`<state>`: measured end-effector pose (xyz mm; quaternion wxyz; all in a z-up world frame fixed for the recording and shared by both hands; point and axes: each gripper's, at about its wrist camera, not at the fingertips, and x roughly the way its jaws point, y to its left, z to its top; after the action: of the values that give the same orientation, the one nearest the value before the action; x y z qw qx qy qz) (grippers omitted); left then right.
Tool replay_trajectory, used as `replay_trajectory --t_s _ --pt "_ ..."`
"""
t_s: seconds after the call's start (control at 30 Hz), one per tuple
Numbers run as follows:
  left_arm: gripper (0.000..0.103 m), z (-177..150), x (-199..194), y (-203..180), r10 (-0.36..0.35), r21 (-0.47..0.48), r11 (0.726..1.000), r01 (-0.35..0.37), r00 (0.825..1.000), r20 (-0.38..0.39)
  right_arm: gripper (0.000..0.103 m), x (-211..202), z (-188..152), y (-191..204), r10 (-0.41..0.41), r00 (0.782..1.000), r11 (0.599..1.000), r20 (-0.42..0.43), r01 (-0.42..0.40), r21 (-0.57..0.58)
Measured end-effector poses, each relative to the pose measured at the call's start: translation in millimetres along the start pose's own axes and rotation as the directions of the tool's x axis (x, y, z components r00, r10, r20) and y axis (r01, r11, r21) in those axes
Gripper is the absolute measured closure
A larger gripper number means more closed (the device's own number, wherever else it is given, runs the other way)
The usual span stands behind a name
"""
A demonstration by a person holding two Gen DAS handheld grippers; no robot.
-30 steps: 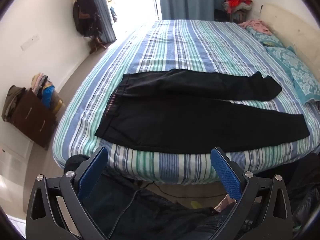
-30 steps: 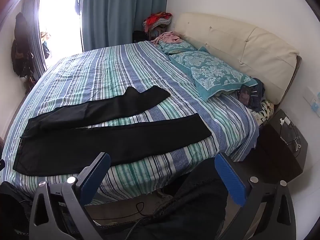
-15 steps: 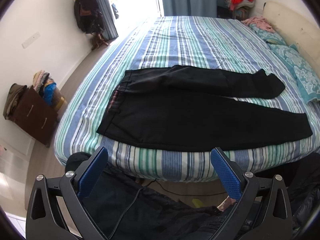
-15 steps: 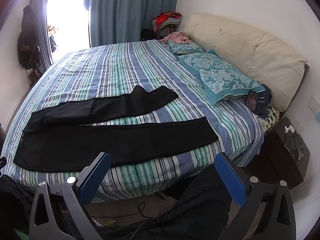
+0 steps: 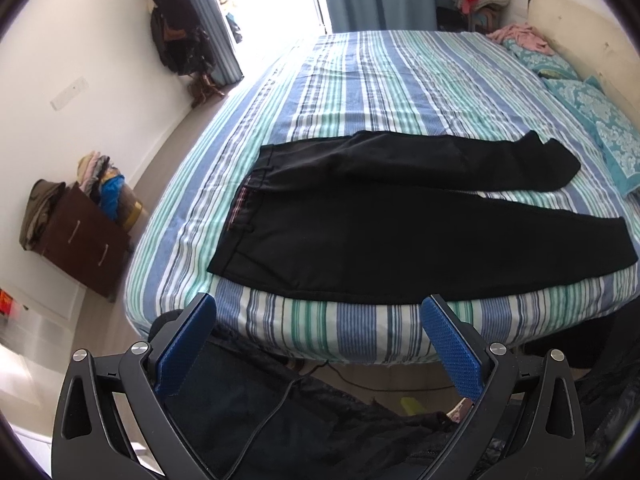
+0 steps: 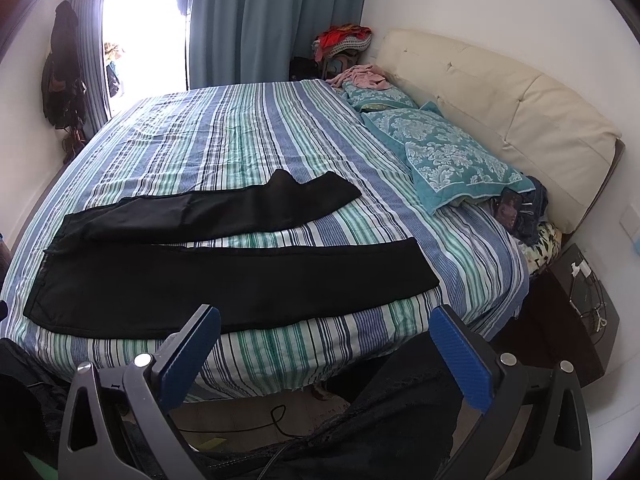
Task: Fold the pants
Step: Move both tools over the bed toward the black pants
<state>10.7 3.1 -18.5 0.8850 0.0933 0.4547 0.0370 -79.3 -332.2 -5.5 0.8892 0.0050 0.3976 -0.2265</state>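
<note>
Black pants lie flat on the striped bed, waistband to the left, both legs spread apart and pointing right toward the pillows. They also show in the right wrist view, near the bed's front edge. My left gripper is open and empty, held off the bed in front of the near edge, below the waist area. My right gripper is open and empty, in front of the near edge below the lower leg.
Teal pillows and a cream headboard lie at the bed's right end. A dark nightstand stands right of the bed. A brown drawer unit with clothes stands left. Dark clothing and a cable lie below the grippers.
Both grippers have risen and tilted slightly, so the bed and pants sit a little lower and closer in view. The pants have not moved. Both stay open.
</note>
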Motion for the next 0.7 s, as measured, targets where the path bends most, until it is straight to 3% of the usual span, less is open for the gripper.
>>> replay_trajectory --t_s 0.7 --pt "0.000 0.5 -0.5 -1.7 -0.019 0.008 1.000 0.019 1.000 -0.001 0.000 10.8 -1.6 0.4 -0.014 0.997 1.000 -0.070 0.015 0.005"
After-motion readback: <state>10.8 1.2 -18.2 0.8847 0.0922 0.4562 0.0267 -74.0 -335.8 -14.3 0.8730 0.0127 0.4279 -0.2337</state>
